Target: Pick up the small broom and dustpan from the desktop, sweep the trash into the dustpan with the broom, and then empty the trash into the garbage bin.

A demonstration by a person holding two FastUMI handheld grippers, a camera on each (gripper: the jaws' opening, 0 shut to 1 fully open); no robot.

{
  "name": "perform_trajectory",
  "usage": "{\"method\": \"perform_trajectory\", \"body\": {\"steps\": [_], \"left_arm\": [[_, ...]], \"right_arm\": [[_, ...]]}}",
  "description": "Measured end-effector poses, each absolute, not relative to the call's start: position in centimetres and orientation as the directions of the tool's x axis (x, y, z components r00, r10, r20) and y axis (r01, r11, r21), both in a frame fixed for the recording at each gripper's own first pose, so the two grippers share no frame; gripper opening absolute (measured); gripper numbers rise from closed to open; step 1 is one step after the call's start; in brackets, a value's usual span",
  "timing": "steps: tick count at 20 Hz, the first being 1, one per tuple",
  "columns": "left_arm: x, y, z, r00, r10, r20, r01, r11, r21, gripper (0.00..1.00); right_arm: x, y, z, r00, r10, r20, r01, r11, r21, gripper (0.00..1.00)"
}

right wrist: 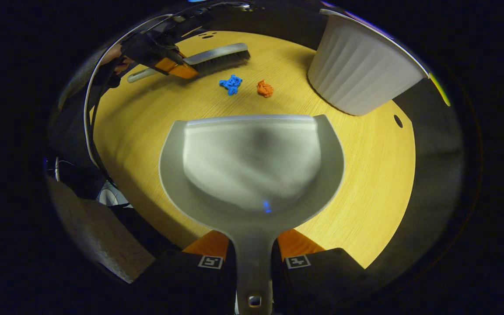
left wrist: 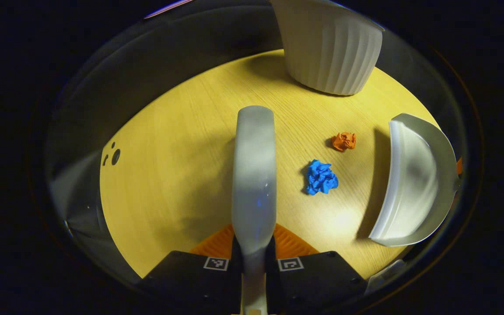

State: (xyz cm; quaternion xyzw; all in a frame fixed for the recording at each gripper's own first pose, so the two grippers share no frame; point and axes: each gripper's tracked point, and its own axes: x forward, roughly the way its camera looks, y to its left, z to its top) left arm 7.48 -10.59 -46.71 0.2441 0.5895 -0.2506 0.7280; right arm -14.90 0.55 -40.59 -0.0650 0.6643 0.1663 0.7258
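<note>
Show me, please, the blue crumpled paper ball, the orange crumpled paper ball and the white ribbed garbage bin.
blue crumpled paper ball (left wrist: 321, 177), left gripper view, its middle.
orange crumpled paper ball (left wrist: 344, 141), left gripper view, its middle.
white ribbed garbage bin (right wrist: 357, 74), right gripper view, its ribbed side wall.

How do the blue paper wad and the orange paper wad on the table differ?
The blue wad is larger than the orange wad. The orange wad lies nearer the white ribbed bin; the blue wad lies nearer the broom. Both are crumpled, on the wooden table, outside the dustpan.
</note>
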Motion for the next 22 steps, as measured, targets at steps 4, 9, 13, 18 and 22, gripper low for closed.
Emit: {"method": "perform_trajectory", "body": {"steps": [4, 9, 13, 18, 22], "left_arm": [[6.7, -12.9, -47.6, 0.127, -0.093, -0.988, 0.698, 0.716, 0.023, 0.27], [4.3, -16.1, -47.5, 0.014, -0.182, -0.983, 0.728, 0.676, -0.115, 0.27], [2.7, -18.6, -46.7, -0.087, -0.270, -0.959, 0.723, 0.645, -0.247, 0.26], [-1.4, -21.6, -44.9, -0.246, -0.367, -0.897, 0.721, 0.550, -0.422, 0.27], [-3.2, -21.5, -43.1, -0.303, -0.357, -0.883, 0.741, 0.495, -0.454, 0.27]], "right_arm": [[-14.6, 0.1, -41.2, 0.030, 0.159, -0.987, -0.321, 0.936, 0.141, 0.37], [-14.5, 0.0, -41.4, 0.015, 0.165, -0.986, -0.326, 0.933, 0.151, 0.34], [-14.4, -0.1, -41.5, 0.023, 0.181, -0.983, -0.337, 0.927, 0.163, 0.41], [-14.5, -0.2, -42.0, 0.035, 0.184, -0.982, -0.343, 0.926, 0.161, 0.37], [-14.4, 0.1, -42.0, 0.086, 0.192, -0.978, -0.346, 0.926, 0.151, 0.37]]}}
